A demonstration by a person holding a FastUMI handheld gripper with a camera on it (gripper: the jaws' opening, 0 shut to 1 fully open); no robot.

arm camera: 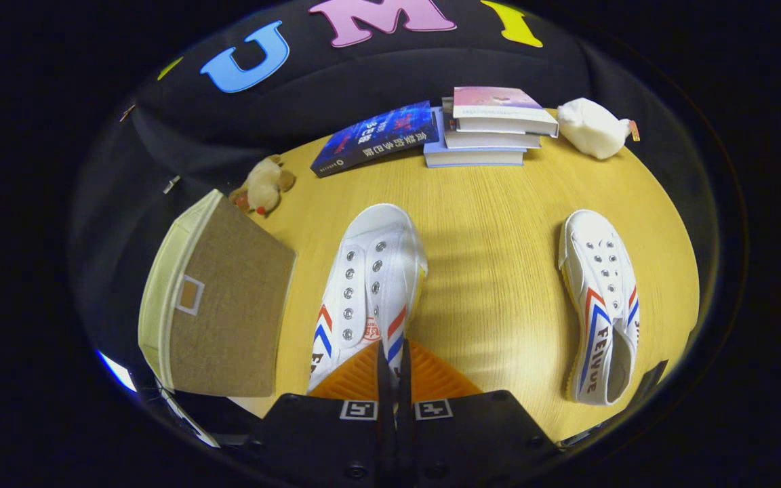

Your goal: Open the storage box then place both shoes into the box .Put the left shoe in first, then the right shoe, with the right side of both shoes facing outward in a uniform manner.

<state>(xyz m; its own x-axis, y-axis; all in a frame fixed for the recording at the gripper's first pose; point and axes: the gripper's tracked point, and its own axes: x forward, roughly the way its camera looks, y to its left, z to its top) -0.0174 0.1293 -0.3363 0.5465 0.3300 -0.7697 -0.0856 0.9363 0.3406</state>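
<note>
The claw (394,366) is seen clenched on the heel of a white canvas shoe with red and blue stripes (370,285). A matching shoe (601,305) lies well apart, to its right. A closed beige fabric storage box (221,312) stands to its left.

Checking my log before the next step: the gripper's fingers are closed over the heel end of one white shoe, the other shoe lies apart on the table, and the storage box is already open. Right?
Not quite: the storage box is still closed, its lid on, as the gripper view shows. The rest holds: the gripper has its fingers closed together over the heel end of the near white shoe, and the other shoe lies apart on the table.
</note>
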